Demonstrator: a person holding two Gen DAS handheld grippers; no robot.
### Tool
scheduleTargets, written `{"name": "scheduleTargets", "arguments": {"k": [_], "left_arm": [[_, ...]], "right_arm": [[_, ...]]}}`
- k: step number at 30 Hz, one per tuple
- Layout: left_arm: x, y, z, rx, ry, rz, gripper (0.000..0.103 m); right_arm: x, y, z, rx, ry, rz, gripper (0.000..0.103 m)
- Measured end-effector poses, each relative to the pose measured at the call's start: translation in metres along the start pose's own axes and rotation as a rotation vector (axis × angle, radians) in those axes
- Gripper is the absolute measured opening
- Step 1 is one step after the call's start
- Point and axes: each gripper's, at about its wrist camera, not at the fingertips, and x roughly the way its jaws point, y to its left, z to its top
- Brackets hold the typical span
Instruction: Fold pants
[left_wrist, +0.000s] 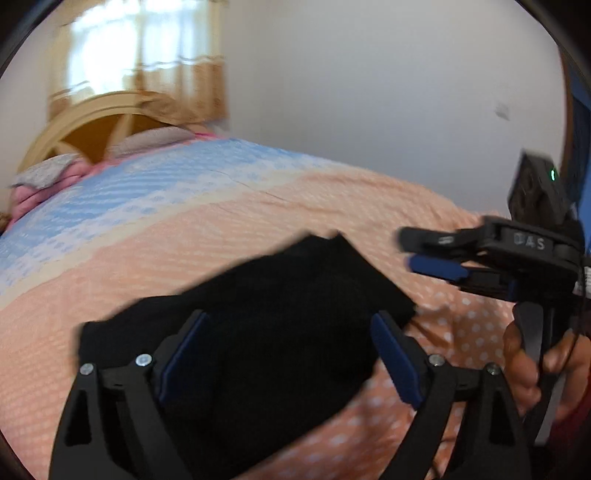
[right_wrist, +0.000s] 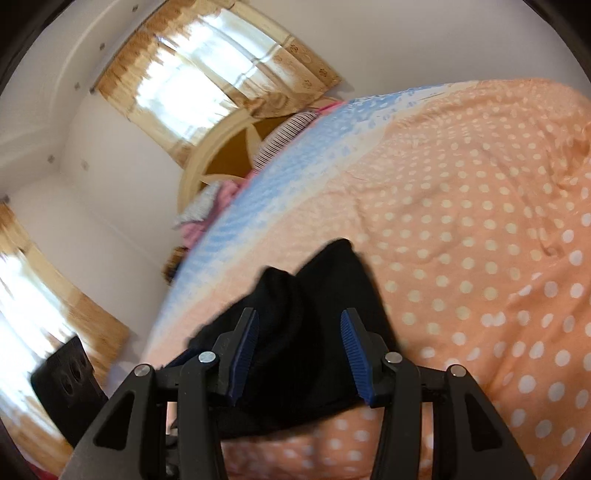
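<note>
the black pants (left_wrist: 266, 332) lie in a compact dark bundle on the bed (left_wrist: 258, 221), at about six o'clock in both wrist views, so the folding looks largely done; what may be left is a last tidy or flattening, though blur hides the edges. the left gripper (left_wrist: 288, 354) hangs over the bundle with fingers spread wide, gripping nothing. the right gripper (right_wrist: 300, 354) is tilted over the same cloth, fingers moderately apart, also empty as far as i can judge. in the left view it sits at three o'clock, its handle in the person's hand (left_wrist: 532, 362). farther off, at ten o'clock, are the headboard (left_wrist: 85, 125) and curtained window (left_wrist: 136, 48).
</note>
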Motion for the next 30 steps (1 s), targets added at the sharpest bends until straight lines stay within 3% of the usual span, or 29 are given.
{"name": "scheduleTargets", "arguments": {"k": [2,5,9,12,14,15,16,17,22,28,30], "left_arm": [[-0.016,0.028,-0.002,-0.063,-0.037,0.076,0.095],[-0.028,0.067,-0.009,-0.159,-0.053,0.194,0.095],[-0.036,0.115,-0.028,-0.305,-0.023,0.312,0.095],[-0.036,0.13,-0.04,-0.345,0.001,0.347,0.095],[-0.033,0.135,-0.046,-0.357,0.019,0.359,0.095],[-0.033,0.137,-0.048,-0.365,0.026,0.357,0.095],[-0.031,0.139,-0.05,-0.376,0.033,0.352,0.095],[-0.03,0.143,-0.052,-0.386,0.038,0.346,0.095],[-0.025,0.144,-0.055,-0.404,0.047,0.329,0.095],[-0.029,0.141,-0.048,-0.384,0.016,0.345,0.095],[-0.026,0.138,-0.047,-0.38,0.017,0.345,0.095]], "right_arm": [[-0.001,0.007,0.005,-0.015,-0.013,0.048,0.07],[0.016,0.019,0.009,-0.062,0.012,0.051,0.07],[0.057,0.029,0.001,-0.089,0.115,-0.022,0.07],[0.078,0.034,-0.017,-0.126,0.191,-0.118,0.07],[0.082,0.04,-0.026,-0.18,0.19,-0.163,0.07],[0.082,0.041,-0.026,-0.191,0.189,-0.17,0.064],[0.083,0.044,-0.027,-0.203,0.192,-0.171,0.037],[0.085,0.044,-0.027,-0.213,0.204,-0.178,0.029],[0.088,0.061,-0.027,-0.358,0.205,-0.226,0.019],[0.046,0.074,0.002,-0.47,0.109,-0.115,0.017],[0.042,0.066,0.009,-0.485,0.113,-0.122,0.017]]}}
